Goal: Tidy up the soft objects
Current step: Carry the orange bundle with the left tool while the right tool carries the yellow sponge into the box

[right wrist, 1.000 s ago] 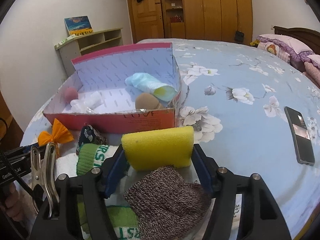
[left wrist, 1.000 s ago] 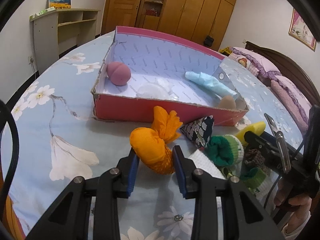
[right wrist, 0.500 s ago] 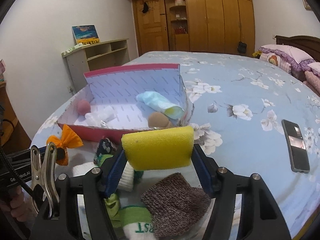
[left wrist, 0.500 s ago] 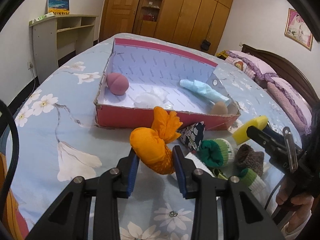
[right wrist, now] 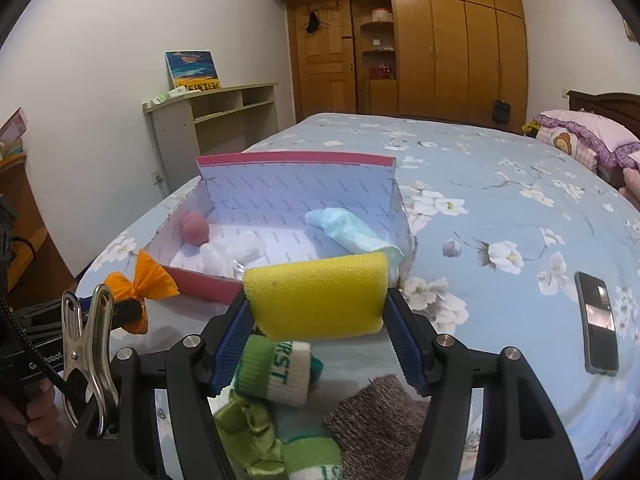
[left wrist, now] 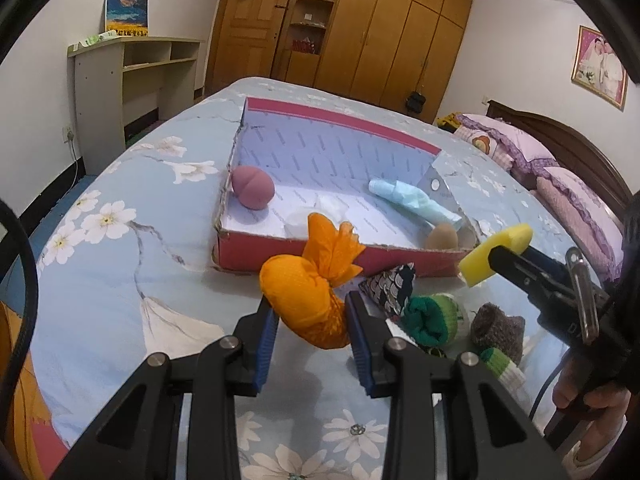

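Orange cloth pouch (left wrist: 308,300) clamped in the left gripper (left wrist: 312,320), blue fingers (left wrist: 267,330) pressing both sides, tied tail up, held above the bed (left wrist: 120,280) just in front of the pink box (left wrist: 320,256). Yellow sponge (right wrist: 318,296) clamped lengthwise in the right gripper (right wrist: 318,320), also off the bed, near the box's front right corner. Box holds a pink ball (left wrist: 253,188) at left, white wad (left wrist: 316,214) mid, light blue cloth (left wrist: 412,200) and a tan ball (left wrist: 441,237) at right. Left on the bed below the grippers: patterned pouch (left wrist: 390,286), green rolled sock (left wrist: 434,318), brown knit sock (left wrist: 498,330), green ribbon (right wrist: 250,436). Phone (right wrist: 598,322) well apart at right.
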